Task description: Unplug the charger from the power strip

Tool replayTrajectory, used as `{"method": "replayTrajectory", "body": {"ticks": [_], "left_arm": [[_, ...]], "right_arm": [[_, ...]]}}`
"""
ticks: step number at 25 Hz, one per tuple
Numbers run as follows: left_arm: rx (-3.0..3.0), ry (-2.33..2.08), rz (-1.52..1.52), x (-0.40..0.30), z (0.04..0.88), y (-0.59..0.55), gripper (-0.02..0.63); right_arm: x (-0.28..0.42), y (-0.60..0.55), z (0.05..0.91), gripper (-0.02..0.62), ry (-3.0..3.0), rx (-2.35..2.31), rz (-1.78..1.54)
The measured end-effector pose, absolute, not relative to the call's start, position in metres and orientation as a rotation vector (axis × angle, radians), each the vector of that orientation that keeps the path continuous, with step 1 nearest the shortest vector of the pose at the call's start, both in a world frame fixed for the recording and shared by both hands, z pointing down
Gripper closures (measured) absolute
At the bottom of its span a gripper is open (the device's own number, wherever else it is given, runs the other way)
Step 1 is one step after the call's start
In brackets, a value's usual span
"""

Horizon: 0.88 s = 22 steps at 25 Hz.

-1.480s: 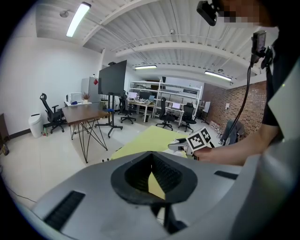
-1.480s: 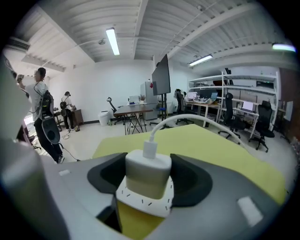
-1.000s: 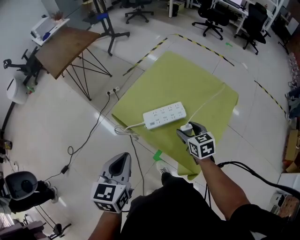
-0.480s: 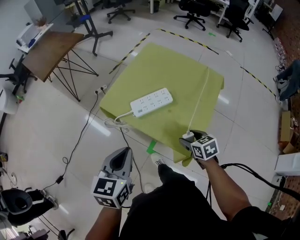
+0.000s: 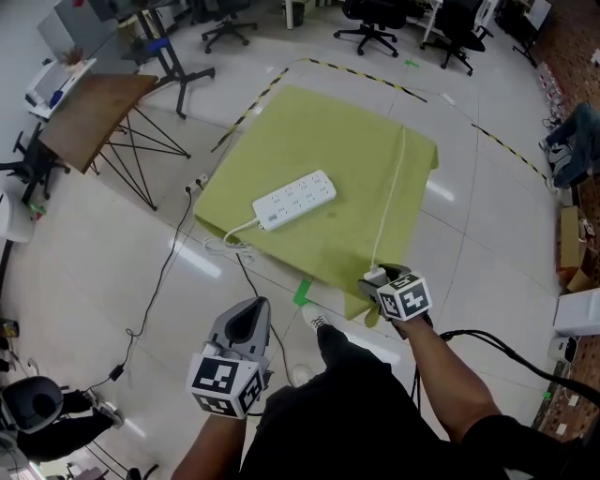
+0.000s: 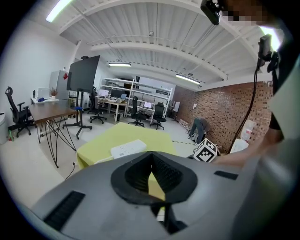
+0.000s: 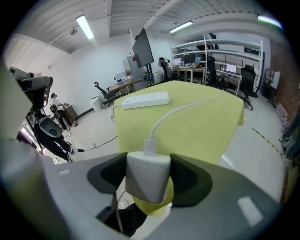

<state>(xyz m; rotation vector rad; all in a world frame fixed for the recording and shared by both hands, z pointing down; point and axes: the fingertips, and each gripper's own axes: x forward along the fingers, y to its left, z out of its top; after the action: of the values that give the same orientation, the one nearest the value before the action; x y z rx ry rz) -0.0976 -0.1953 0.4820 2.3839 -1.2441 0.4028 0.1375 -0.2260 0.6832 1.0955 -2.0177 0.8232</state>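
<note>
A white power strip [image 5: 293,199] lies on the yellow-green cloth [image 5: 328,159] of the table; it also shows in both gripper views, power strip [image 7: 145,99] and power strip [image 6: 128,149]. My right gripper [image 5: 378,278] is shut on a white charger [image 7: 147,176], held off the table's near edge, apart from the strip. The charger's white cable [image 5: 392,192] runs back across the cloth. My left gripper [image 5: 246,323] hangs low over the floor, jaws together with nothing between them.
The strip's own cord [image 5: 234,246] drops off the left table edge to the floor. A wooden table on black legs [image 5: 86,117] stands at left. Office chairs [image 5: 370,23] line the back. Yellow-black floor tape [image 5: 366,77] runs behind the table.
My right gripper has drawn back from the power strip to beyond the table's near edge with the charger in it. The cable now trails across the cloth. The left gripper stays low.
</note>
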Motion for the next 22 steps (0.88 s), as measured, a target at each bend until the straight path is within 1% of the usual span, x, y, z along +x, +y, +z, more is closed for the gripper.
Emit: {"method": "replayTrajectory", "body": {"ticks": [13,22], "left_arm": [[2.376,-1.281,0.418,-0.105,0.478,-0.193,0.6],[2.365,-1.285,0.415,-0.115,0.475,-0.194,0.6]], "right_arm": [[0.137,-0.237,0.709,0.311,-1.995,1.108,0.691],[0.144,-0.248,0.705,0.302,-1.984,1.124,0.677]]}}
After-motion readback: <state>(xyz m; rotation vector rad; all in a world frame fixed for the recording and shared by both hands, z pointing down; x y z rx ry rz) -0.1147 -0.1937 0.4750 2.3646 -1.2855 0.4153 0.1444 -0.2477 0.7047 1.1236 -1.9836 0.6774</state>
